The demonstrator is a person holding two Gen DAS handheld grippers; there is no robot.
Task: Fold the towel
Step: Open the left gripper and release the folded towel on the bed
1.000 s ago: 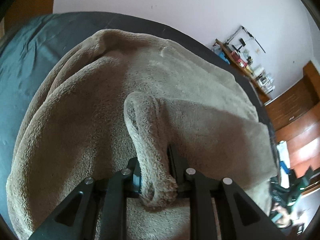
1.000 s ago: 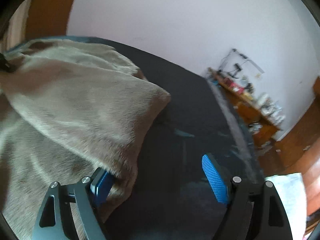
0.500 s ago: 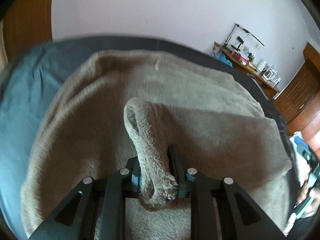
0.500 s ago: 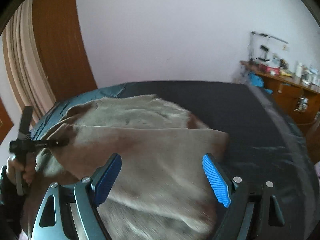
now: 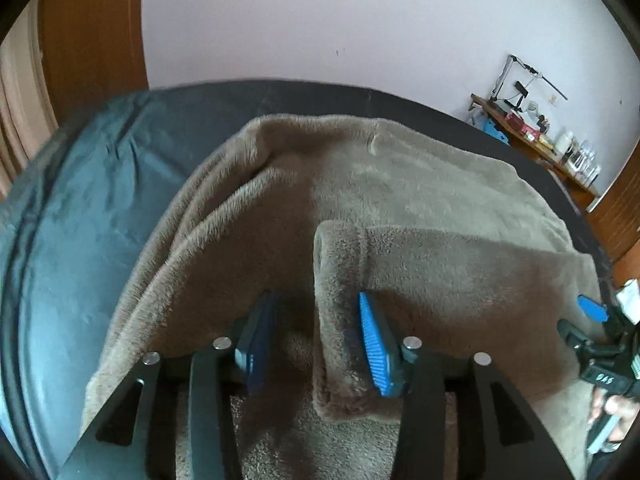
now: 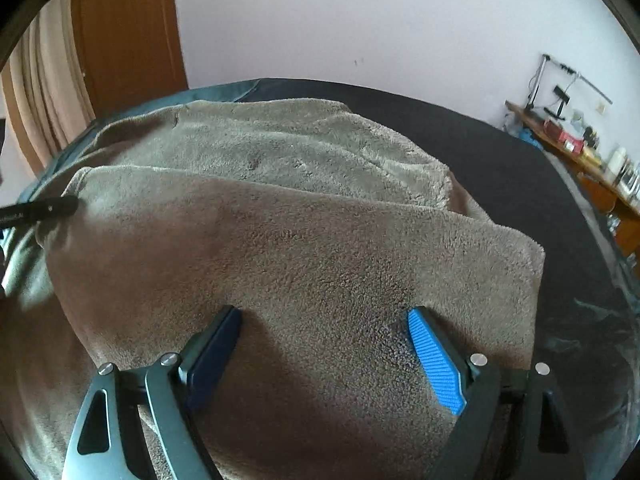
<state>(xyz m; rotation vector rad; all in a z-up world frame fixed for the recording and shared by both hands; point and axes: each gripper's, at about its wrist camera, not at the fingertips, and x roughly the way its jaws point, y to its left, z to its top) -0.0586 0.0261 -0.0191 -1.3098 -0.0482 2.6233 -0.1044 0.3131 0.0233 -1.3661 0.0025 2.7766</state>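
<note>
A brown fluffy towel (image 5: 420,200) lies on the bed, its near part folded over onto the rest. My left gripper (image 5: 316,340) is over the fold's left corner and its jaws are opening. The rolled towel corner (image 5: 340,312) stands between them, leaning on the right pad, clear of the left pad. My right gripper (image 6: 324,336) hangs open just above the folded layer (image 6: 320,248), nothing between its pads. The right gripper's blue tip (image 5: 592,308) shows at the towel's right edge. The left gripper (image 6: 44,208) shows by the left corner.
The bed has a teal sheet (image 5: 80,240) on the left and a dark cover (image 6: 520,168) on the right. A wooden door (image 6: 128,32) and a curtain (image 6: 44,80) stand behind. A cluttered wooden shelf (image 6: 580,148) lines the right wall.
The left jaws have parted and let go of the towel corner they pinched. The right gripper swung left from over the dark cover to above the folded towel layer.
</note>
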